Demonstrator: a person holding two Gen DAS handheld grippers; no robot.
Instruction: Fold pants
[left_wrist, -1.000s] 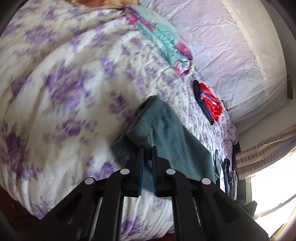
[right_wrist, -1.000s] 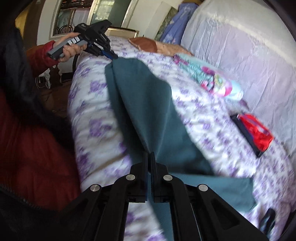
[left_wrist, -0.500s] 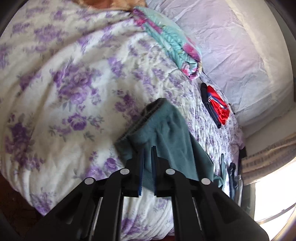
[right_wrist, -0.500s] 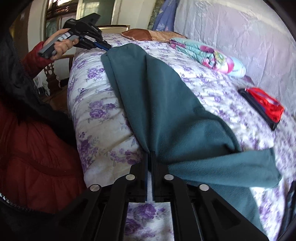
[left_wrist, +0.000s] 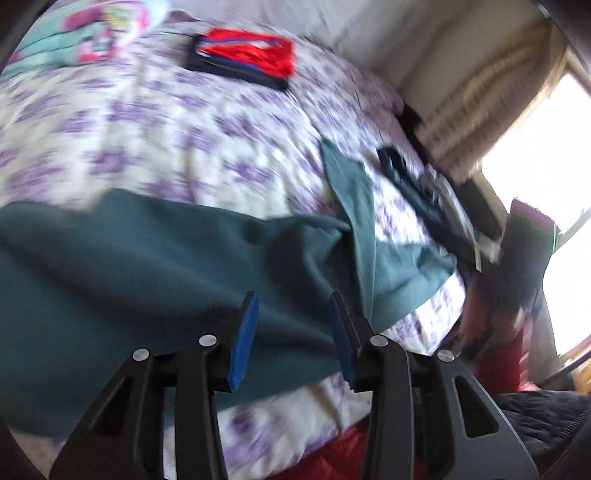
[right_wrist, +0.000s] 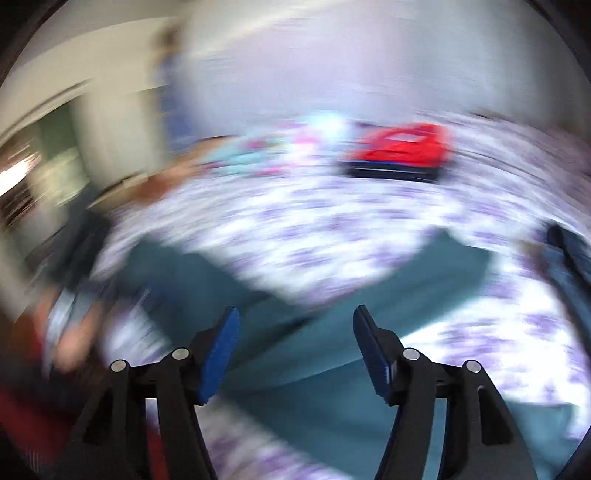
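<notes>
Left hand-held gripper (left_wrist: 293, 332) and right hand-held gripper (right_wrist: 295, 350) were seen opening, nothing clamped, pads clear of cloth. Teal pants (left_wrist: 147, 266) lay spread along the bed (left_wrist: 184, 147) edge, probably released for folding.

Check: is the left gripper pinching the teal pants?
Apart. Left wrist view shows the left gripper opening, both pads clear of the teal pants lying behind them.

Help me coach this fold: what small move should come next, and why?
Probably bring the left gripper down to regrip the teal pants. Both grippers' fingers are opening with no cloth between them, and the pants lie spread, still unfolded, across the floral bedspread.
</notes>
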